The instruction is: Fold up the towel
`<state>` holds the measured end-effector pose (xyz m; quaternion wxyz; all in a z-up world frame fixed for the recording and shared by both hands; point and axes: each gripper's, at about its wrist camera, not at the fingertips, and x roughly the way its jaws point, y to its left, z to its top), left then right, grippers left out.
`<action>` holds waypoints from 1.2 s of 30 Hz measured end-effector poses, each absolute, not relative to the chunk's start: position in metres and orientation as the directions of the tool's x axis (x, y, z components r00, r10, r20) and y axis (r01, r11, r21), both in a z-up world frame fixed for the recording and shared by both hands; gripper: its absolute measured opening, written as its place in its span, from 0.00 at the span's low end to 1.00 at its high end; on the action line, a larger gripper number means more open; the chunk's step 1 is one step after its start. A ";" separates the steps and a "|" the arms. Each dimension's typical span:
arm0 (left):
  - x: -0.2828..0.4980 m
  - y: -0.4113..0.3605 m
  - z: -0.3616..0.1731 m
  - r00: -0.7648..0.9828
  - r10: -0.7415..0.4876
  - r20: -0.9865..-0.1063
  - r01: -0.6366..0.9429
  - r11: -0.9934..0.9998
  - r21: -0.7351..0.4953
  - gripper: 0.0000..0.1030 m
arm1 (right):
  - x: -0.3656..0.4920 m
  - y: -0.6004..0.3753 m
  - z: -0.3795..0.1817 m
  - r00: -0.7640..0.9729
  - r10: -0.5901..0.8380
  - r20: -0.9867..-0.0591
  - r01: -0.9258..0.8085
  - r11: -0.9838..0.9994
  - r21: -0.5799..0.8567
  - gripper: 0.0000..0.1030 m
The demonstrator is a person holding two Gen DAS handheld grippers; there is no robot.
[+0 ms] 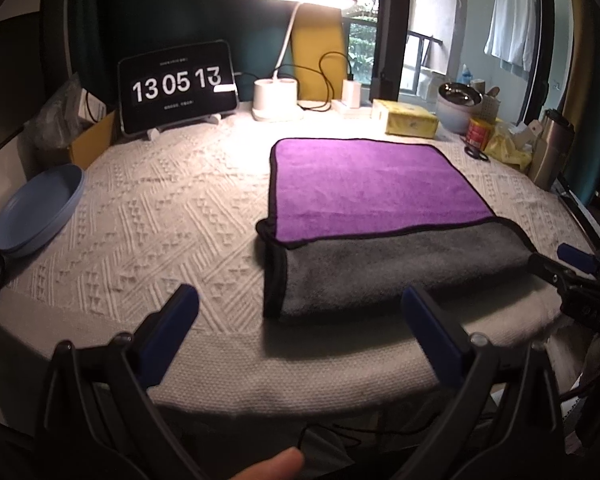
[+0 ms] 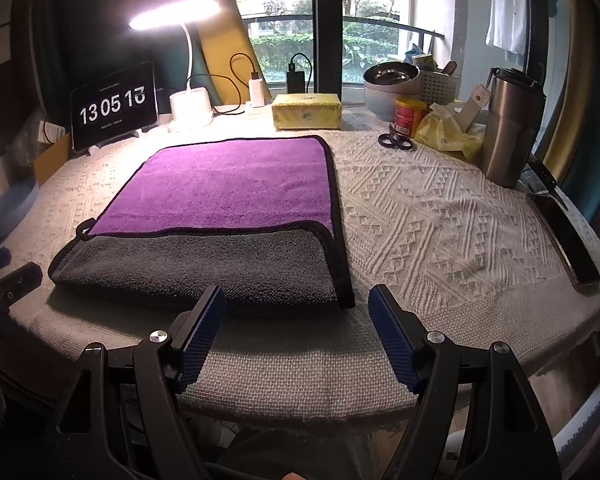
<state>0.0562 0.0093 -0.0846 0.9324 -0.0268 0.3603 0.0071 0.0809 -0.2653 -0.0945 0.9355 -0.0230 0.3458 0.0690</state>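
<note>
A purple towel with a grey underside and black trim lies on the white textured tablecloth. Its near edge is folded over, so a grey band shows across the front. It also shows in the right wrist view, grey band nearest me. My left gripper is open and empty, just before the towel's near left corner. My right gripper is open and empty, just before the near right corner. The right gripper's tip shows in the left wrist view, at the towel's right end.
Along the back stand a clock tablet, a lit desk lamp, a yellow tissue box, bowls, a red can, scissors and a steel tumbler. A blue plate lies far left. A dark phone lies far right.
</note>
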 end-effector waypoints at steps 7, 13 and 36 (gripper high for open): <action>0.086 0.011 -0.093 0.698 -0.028 -0.716 -0.033 0.997 -0.071 0.99 | 0.105 -0.271 -0.099 0.725 0.132 -0.676 -0.160 0.987 0.020 0.74; 0.107 0.009 -0.096 0.684 -0.033 -0.729 -0.028 0.997 -0.072 0.98 | 0.130 -0.276 -0.106 0.691 0.143 -0.709 -0.168 0.985 0.035 0.73; 0.125 -0.004 -0.116 0.657 -0.055 -0.752 0.039 0.999 -0.038 0.15 | 0.152 -0.258 -0.106 0.708 0.153 -0.689 -0.235 0.972 -0.026 0.06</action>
